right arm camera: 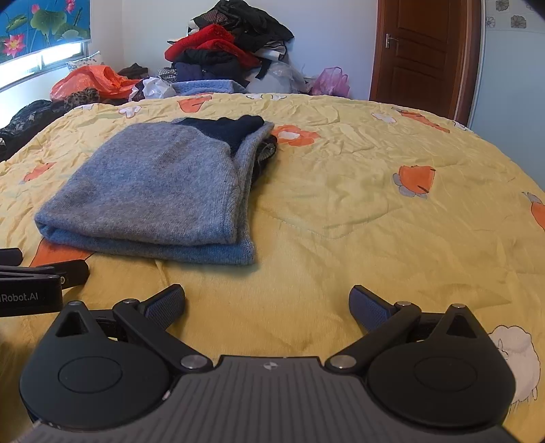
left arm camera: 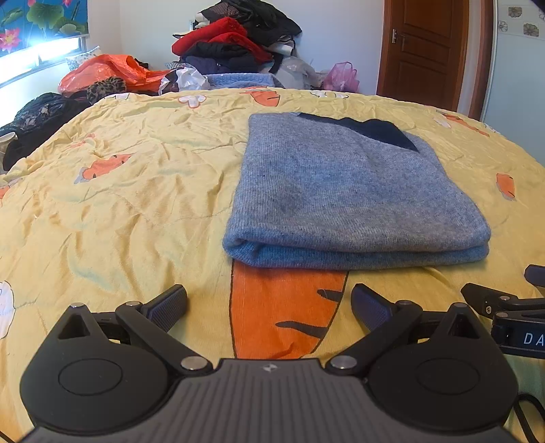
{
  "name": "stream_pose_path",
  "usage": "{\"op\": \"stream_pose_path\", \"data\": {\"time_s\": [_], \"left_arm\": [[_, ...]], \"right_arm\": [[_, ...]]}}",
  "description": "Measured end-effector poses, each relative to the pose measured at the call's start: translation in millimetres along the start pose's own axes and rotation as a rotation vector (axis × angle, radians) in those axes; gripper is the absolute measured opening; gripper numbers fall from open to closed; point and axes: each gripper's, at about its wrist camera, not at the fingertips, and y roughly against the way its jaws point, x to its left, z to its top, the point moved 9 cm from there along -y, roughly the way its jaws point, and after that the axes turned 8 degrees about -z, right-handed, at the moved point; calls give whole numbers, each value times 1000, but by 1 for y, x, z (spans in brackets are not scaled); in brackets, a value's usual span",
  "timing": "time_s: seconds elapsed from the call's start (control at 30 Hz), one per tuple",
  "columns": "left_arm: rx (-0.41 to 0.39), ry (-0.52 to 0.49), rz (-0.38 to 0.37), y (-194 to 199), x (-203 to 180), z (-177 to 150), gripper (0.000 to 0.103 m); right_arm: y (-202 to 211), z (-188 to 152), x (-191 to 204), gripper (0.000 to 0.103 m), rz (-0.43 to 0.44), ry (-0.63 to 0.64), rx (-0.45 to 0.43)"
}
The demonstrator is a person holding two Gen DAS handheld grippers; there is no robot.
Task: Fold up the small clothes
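Folded into a thick rectangle, a grey-blue knitted wool sweater with a dark navy collar patch (left arm camera: 354,191) (right arm camera: 153,191), lying flat on a bed under a crumpled yellow quilt printed with orange carrots and white sheep (left arm camera: 129,191) (right arm camera: 374,211), its rounded fold turned toward both cameras and a brighter blue layer showing beneath the grey one. In the foreground of the left wrist view, the black two-finger left gripper (left arm camera: 269,306), jaws spread wide and empty over a large orange carrot print, short of the sweater's near edge and apart from it. At the right edge of that same view, part of the black right gripper (left arm camera: 504,306), just beside. From the right wrist view, the right gripper (right arm camera: 267,305) likewise with jaws wide, nothing between them, above bare quilt to the right of the sweater; the left gripper (right arm camera: 44,276) visible at the left border, near the garment's near corner. Beyond the bed's far edge, a tall heap of red, black and navy clothes (left arm camera: 235,41) (right arm camera: 228,44), a crumpled orange plastic bag (left arm camera: 109,71) (right arm camera: 92,80), a pink plastic bag (left arm camera: 342,76) (right arm camera: 330,81) and a closed brown wooden door with a metal handle (left arm camera: 425,47) (right arm camera: 419,47). At upper left, a blue window blind painted with pink lotus flowers (left arm camera: 41,24) (right arm camera: 41,27).
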Motion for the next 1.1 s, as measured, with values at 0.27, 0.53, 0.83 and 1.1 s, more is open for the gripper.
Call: {"op": "stream_pose_path", "data": {"time_s": [0.27,0.53,0.83,1.1], "left_arm": [[1,7,14,1,-1,-2,103],[0,5,10,2,-1,-2,103],[0,4,9,2,-2,-2,103],[0,2,9,1,-2,-2,103]], "right_arm": [[0,0,0,103,0,0,0],[0,0,0,103,0,0,-1],[0,-1,0,103,0,-1,-1],[0,-1,1,103,0,-1,-1]]}}
